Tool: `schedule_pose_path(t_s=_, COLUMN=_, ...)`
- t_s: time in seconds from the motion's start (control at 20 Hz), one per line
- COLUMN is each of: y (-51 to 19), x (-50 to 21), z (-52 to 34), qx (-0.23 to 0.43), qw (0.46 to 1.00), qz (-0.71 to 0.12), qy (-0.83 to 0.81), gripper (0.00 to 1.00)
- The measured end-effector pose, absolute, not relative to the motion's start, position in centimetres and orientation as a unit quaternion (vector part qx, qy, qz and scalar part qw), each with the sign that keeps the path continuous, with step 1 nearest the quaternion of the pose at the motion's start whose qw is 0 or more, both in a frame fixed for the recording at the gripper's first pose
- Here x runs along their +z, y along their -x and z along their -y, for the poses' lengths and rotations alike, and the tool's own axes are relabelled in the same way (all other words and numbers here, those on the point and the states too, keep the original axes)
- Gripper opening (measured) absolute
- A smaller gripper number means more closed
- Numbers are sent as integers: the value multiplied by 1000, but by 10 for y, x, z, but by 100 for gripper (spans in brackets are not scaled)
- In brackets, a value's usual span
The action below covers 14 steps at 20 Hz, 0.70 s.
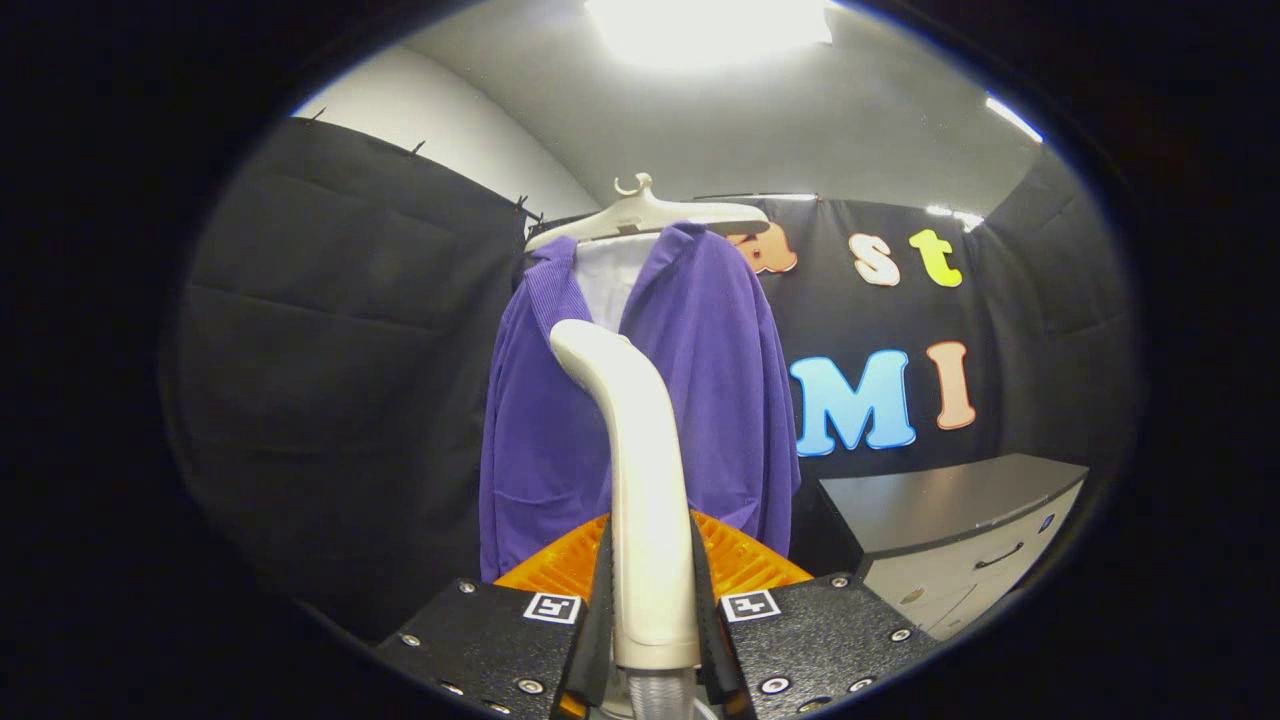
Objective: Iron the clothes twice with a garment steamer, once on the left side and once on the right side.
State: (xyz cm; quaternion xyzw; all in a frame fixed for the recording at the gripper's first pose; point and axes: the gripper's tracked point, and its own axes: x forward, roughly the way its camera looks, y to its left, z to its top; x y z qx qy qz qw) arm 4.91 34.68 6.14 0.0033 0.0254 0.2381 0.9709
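Clamped between my gripper (652, 600) fingers, the steamer handle (640, 480) rises upright, its head aimed at the purple garment (720, 390) hanging straight ahead on a hanger (650, 215); both halves lie equally near.

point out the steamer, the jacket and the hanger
steamer (645, 470), gripper view, middle of its handle, held between the fingers
jacket (720, 380), gripper view, its front panel beyond the steamer
hanger (650, 212), gripper view, its shoulder bar under the hook

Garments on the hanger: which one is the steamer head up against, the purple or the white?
The purple jacket. The steamer, clamped between the gripper fingers, rises in front of its left front panel; the white garment sits higher, inside the collar opening.
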Motion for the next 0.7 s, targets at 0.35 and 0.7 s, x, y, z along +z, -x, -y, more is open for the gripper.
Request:
schedule_pose_path(t_s=0.35, y=-66, x=152, z=-407, qx=262, qw=963, qz=57, qy=-12, gripper=37)
schedule_pose_path(t_s=0.7, y=-95, x=185, z=-473, qx=290, qw=954, qz=66, qy=-28, gripper=37)
